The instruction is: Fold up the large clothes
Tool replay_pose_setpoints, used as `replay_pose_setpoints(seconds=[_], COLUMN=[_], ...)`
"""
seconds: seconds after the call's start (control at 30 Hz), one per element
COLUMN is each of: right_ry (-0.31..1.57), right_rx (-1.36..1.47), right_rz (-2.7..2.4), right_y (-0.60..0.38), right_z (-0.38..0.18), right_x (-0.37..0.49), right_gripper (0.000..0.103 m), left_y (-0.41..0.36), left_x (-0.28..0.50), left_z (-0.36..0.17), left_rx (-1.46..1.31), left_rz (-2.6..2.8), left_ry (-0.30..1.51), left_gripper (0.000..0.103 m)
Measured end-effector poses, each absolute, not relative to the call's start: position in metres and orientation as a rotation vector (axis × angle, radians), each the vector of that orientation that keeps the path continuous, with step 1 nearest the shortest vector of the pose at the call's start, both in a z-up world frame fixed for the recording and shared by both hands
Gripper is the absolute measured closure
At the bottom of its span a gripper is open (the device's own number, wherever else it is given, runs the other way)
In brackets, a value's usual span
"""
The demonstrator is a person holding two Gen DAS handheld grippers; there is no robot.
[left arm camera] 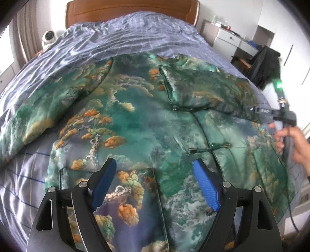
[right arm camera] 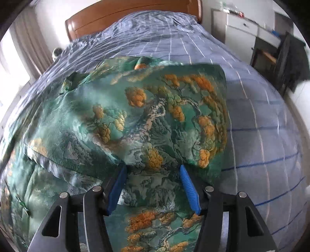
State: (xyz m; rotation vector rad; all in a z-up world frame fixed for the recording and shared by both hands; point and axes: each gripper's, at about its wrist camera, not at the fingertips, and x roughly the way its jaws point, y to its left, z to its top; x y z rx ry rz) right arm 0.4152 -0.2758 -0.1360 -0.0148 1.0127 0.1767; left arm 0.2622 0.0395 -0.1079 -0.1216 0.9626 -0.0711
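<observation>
Printed jacket (left arm camera: 147,120), green with orange pine motifs and knot buttons, lying front-up and spread across the bed's checked blue cover (left arm camera: 116,42), its collar toward the wooden headboard (left arm camera: 131,9). Judged progress: early. One sleeve (left arm camera: 209,91) is already laid inward across the chest, its open cuff near the collar; the opposite sleeve (left arm camera: 44,108) lies extended off the body toward the curtain side, unfolded. The body folds appear not yet begun.

Left gripper (left arm camera: 155,184): released, jaws standing wide over the lower front panel near the hem, with no cloth pinched between the blue pads (left arm camera: 206,186).

Right gripper (right arm camera: 153,190): half-spread over a raised, puffy fold of jacket fabric (right arm camera: 155,120). Cloth lies between the pads, but whether they press on it cannot be told; the left wrist view shows only its handle (left arm camera: 286,124) in a hand (left arm camera: 294,149) at the jacket's side edge.

Edges: in the right wrist view the folded panel ends in a straight side edge, beyond which bare cover runs on. Room for moving: open bedding between collar and headboard and beside the extended sleeve; a desk and a dark draped chair (left arm camera: 265,66) stand off the bed, well apart from the jacket.
</observation>
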Motion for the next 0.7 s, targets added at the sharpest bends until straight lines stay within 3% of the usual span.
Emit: replay_pose_setpoints(seconds=[0.2, 0.3, 0.4, 0.6, 0.7], right_ry=[0.946, 0.960, 1.114, 0.979, 1.013], right_rx=[0.000, 0.046, 0.075, 0.096, 0.158], right_rz=[0.123, 0.063, 0.043, 0.091, 0.131], right_y=[-0.284, -0.294, -0.296, -0.280, -0.267], right_z=[-0.094, -0.100, -0.128, -0.091, -0.099], right_x=[0.444, 0.470, 0.492, 0.496, 0.497], right_gripper=[0.044, 0.044, 0.044, 0.044, 0.044], left_y=[0.035, 0.039, 0.048, 0.067, 0.075], left_x=[0.277, 0.286, 0.289, 0.274, 0.268], left_z=[-0.104, -0.100, -0.093, -0.102, -0.116], left_rx=[-0.119, -0.124, -0.116, -0.139, -0.144], left_rz=[-0.062, -0.058, -0.036, -0.007, 0.022], left_ry=[0.957, 0.976, 0.965, 0.960, 0.994], left_gripper=[0.020, 0.020, 0.019, 0.014, 0.014])
